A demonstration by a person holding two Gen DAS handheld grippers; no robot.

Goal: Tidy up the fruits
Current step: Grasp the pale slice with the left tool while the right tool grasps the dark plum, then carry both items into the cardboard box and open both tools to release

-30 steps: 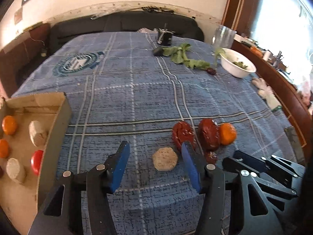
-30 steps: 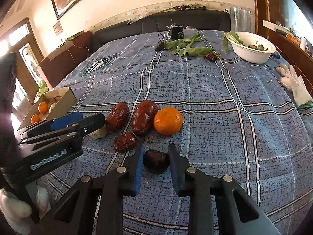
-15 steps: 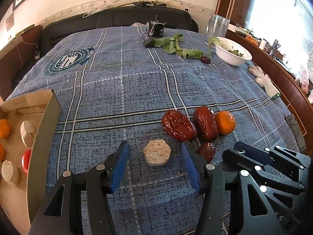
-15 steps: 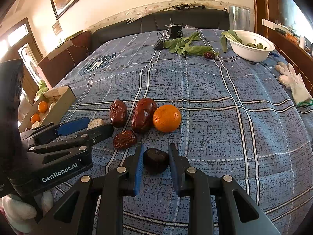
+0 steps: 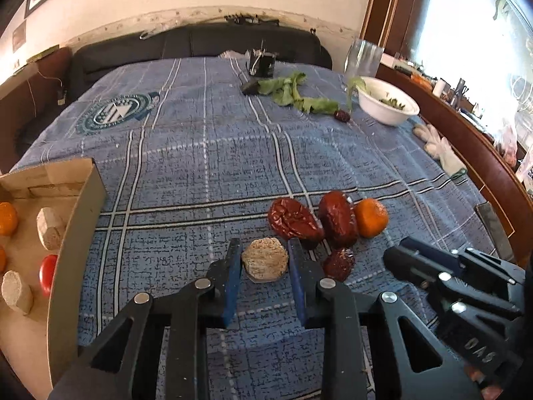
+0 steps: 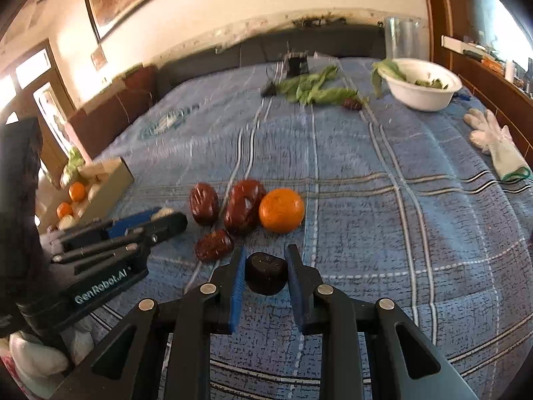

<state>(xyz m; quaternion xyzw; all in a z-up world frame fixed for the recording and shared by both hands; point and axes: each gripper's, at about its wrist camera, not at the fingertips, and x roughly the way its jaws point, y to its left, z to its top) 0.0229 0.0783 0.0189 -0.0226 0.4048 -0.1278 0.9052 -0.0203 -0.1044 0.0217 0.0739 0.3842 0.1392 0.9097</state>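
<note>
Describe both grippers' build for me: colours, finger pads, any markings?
Both are black plastic frames with triangular cut-outs and silver rivets, each carrying two blue pads. The left gripper reads "GenRobot.AI" in white on its side, seen from the right wrist view. The right gripper shows faint embossed lettering in the left wrist view. A white glove holds the left.

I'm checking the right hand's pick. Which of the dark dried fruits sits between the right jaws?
The smooth, near-black one, alone in front of the cluster between the right gripper jaws. The three wrinkled reddish ones lie beyond, beside the orange.
</note>
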